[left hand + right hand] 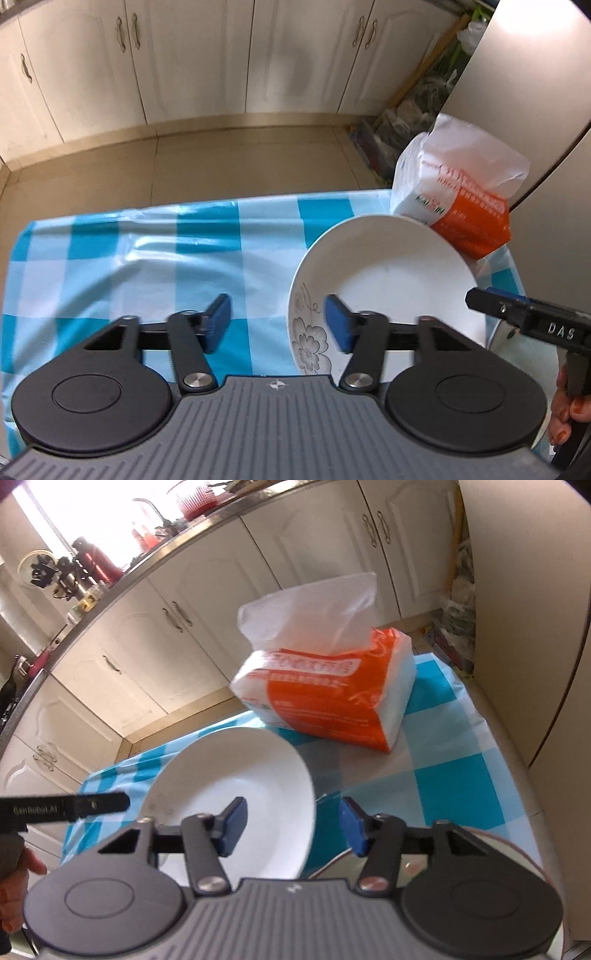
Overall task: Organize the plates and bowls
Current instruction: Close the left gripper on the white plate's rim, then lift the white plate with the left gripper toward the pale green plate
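From my left wrist camera, my left gripper (279, 325) hangs over the near edge of the table, which wears a blue-and-white checked tablecloth (147, 254). Its blue pads (218, 321) stand apart with only cloth showing between them. The rim of the white plate (388, 273) lies just inside the right-hand pad, but that pad does not press on it, so this gripper is open and holds nothing. The plate has a grey flower drawn on its near rim and sits tilted, its far edge raised toward an orange-and-white tissue pack (454, 199) at the table's far right corner. My right gripper (491, 299) enters from the right beside the plate, with my hand (569, 413) on its grip. A second round dish (532, 354) peeks out beneath the plate on the right; what kind I cannot tell.

From my right wrist camera, the right gripper (293, 825) straddles the plate's (229, 775) right edge, the rim passing between the pads (236, 823), which are parted and not clamped on it. A metal-rimmed round dish (491, 842) lies below the right finger. The tissue pack (328, 694) stands beyond, and my left gripper (107, 799) reaches in from the left, near the plate.
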A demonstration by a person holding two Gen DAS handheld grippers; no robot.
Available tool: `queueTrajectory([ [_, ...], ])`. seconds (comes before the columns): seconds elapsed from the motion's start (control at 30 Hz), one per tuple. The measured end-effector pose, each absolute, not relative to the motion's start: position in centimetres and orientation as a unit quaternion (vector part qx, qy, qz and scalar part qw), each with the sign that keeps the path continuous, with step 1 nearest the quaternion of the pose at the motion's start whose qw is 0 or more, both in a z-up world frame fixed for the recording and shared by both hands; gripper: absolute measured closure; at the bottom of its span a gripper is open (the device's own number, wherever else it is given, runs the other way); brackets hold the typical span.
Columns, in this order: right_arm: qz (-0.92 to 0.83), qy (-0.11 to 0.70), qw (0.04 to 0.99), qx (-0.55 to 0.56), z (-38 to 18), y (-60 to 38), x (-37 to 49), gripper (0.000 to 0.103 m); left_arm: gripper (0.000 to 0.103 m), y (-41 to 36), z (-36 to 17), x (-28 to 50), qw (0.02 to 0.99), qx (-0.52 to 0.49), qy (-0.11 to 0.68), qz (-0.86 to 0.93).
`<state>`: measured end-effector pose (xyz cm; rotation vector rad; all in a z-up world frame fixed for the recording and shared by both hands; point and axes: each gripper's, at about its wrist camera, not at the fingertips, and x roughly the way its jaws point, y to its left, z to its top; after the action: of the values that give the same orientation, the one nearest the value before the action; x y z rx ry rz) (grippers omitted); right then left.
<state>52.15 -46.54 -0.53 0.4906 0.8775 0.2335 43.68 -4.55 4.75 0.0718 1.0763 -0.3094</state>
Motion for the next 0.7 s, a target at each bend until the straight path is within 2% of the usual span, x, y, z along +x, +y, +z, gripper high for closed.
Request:
queueTrajectory([
  [0.07, 0.114, 0.424, 0.865, 0.243, -0.9, -46.7, 52.6, 0.057, 0.048, -4.6, 4.0, 44.1, 0.839, 0.033, 0.521, -0.157],
  [0.13, 0.116, 0.428, 0.862, 0.246, -1.3, -46.8, 53.0, 0.059, 0.056, -4.8, 3.5, 44.2, 0.835, 0.035, 0.525, -0.158],
  [0.2, 0.123, 0.431, 0.859, 0.247, -1.6, -46.7, 53.3, 0.064, 0.06, -5.0, 3.3, 44.3, 0.828, 0.044, 0.533, -0.169],
  [0.27, 0.136, 0.436, 0.854, 0.248, -1.9, -46.5, 53.5, 0.074, 0.066, -5.3, 2.7, 44.4, 0.823, 0.046, 0.539, -0.174],
  [0.33, 0.139, 0.437, 0.858, 0.233, -1.9, -46.1, 53.5, 0.079, 0.066, -5.4, 2.5, 44.4, 0.821, 0.043, 0.541, -0.179],
  [0.37, 0.14, 0.437, 0.859, 0.226, -1.8, -46.0, 53.5, 0.079, 0.067, -5.4, 2.4, 44.3, 0.819, 0.041, 0.542, -0.184],
  [0.43, 0.14, 0.436, 0.86, 0.223, -1.8, -46.0, 53.4, 0.08, 0.075, -5.5, 2.3, 44.3, 0.819, 0.035, 0.54, -0.189],
  [0.57, 0.13, 0.439, 0.858, 0.233, -2.0, -46.5, 53.4, 0.088, 0.078, -5.5, 2.2, 44.1, 0.824, 0.032, 0.535, -0.183],
  [0.7, 0.118, 0.437, 0.863, 0.222, -1.7, -46.1, 53.2, 0.092, 0.081, -5.2, 2.4, 43.9, 0.829, 0.021, 0.529, -0.181],
])
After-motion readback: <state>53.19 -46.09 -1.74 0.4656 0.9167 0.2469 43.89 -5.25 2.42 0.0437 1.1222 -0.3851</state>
